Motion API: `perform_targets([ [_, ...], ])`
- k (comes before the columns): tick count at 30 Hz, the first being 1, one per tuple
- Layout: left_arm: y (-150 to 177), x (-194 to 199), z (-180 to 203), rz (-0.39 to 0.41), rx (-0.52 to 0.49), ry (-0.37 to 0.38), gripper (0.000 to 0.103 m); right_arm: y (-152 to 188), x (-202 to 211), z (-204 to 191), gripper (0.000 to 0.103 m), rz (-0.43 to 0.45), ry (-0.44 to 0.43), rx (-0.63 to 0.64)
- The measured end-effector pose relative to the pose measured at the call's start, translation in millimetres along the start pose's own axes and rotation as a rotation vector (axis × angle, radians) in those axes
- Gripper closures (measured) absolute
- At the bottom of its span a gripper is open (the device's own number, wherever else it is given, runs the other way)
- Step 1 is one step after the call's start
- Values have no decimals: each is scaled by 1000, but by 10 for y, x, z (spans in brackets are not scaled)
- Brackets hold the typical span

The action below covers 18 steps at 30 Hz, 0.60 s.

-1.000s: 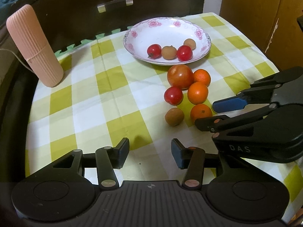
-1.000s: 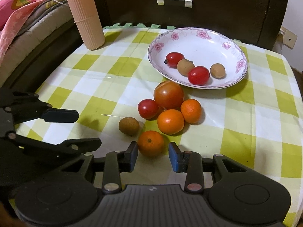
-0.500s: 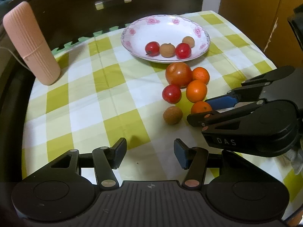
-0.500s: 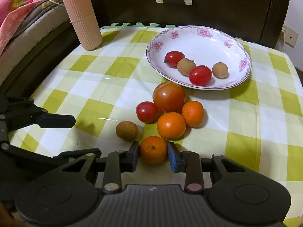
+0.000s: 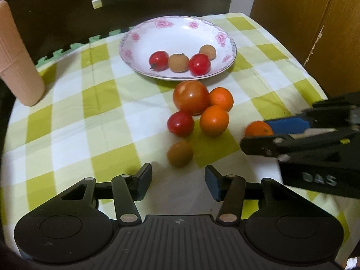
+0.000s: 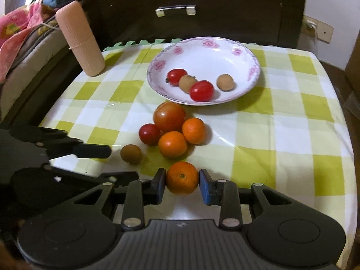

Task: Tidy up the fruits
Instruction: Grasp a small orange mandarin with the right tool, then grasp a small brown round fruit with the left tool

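A white flowered plate (image 6: 203,45) holds two cherry tomatoes and two brown longans (image 6: 225,82). On the checked cloth in front of it lie a large tomato (image 6: 169,116), a cherry tomato (image 6: 149,134) and two oranges (image 6: 172,144). My right gripper (image 6: 182,183) is shut on a third small orange (image 6: 182,181), set apart from the cluster; the left wrist view shows this orange (image 5: 258,129) at the right. My left gripper (image 5: 177,180) is open, with a loose longan (image 5: 180,154) just beyond its fingertips.
A pink ribbed cylinder (image 6: 79,38) stands at the cloth's back left corner. A dark drawer front with a metal handle (image 6: 175,10) rises behind the table. A wooden cabinet (image 5: 303,22) is on the right, bedding (image 6: 20,29) on the left.
My right gripper closed on the nearest orange and carried it away from the cluster, to the right in the left wrist view. My left gripper moved forward toward the loose longan.
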<state>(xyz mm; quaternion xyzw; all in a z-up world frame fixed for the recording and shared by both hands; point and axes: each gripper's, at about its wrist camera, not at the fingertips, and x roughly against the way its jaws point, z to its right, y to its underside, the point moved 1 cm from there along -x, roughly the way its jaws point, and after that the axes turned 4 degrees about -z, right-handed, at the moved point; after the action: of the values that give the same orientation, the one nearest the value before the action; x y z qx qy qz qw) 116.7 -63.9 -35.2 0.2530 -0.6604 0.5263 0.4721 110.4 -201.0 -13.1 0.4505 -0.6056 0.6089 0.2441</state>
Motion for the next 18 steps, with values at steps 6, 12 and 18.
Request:
perform_targets([
  [6,-47,-72,35,21,-3,8,57,58,38,104,72,-8,-5,-31],
  [12,-51,-78,71,37,-11,-18,69,86,82,161,72,-2,-5,-53],
  [18,-59,-79,103,37,-13,-16,69,98,70,158,72,-9,-5,-57],
])
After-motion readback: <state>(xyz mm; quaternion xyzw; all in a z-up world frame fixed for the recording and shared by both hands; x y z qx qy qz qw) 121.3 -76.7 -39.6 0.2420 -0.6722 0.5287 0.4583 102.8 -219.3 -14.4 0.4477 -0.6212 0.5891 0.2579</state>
